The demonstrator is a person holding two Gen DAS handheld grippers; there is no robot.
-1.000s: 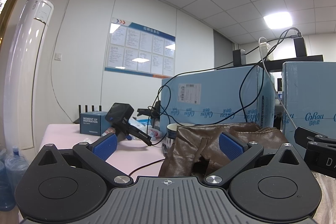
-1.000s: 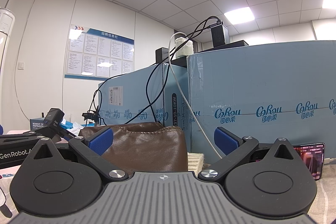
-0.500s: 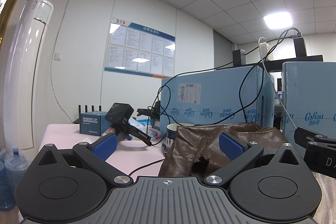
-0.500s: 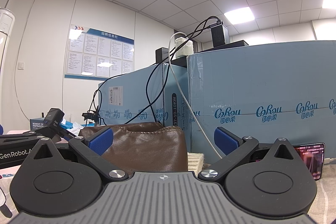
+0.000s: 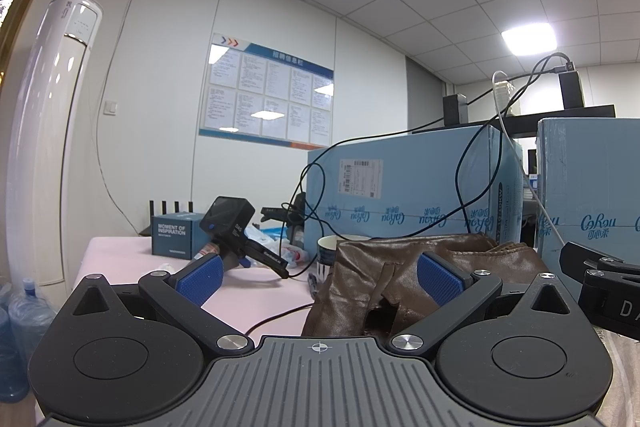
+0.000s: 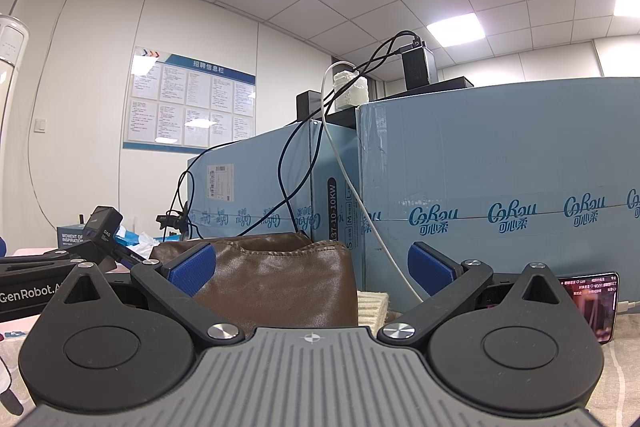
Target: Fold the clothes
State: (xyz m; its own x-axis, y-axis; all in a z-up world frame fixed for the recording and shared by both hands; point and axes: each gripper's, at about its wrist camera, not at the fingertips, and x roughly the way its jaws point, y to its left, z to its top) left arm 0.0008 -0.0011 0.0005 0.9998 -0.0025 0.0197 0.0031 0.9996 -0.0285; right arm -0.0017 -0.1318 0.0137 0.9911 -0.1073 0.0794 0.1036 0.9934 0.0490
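A brown leather garment (image 5: 384,279) lies bunched on the table just ahead of both grippers; it also shows in the right wrist view (image 6: 276,279). My left gripper (image 5: 318,277) is open and empty, its blue pads level with the garment's near edge. My right gripper (image 6: 312,269) is open and empty, the garment behind its left finger. Part of the right gripper's body (image 5: 604,287) shows at the right in the left wrist view, and the left gripper's body (image 6: 32,279) at the left in the right wrist view.
Large blue cartons (image 6: 500,199) stand close behind the garment with cables (image 5: 464,187) hanging over them. A phone (image 6: 596,303) leans on the right carton. A camera on a handle (image 5: 236,227), a small box (image 5: 174,235), and a cup (image 5: 328,251) sit on the pink table (image 5: 120,255).
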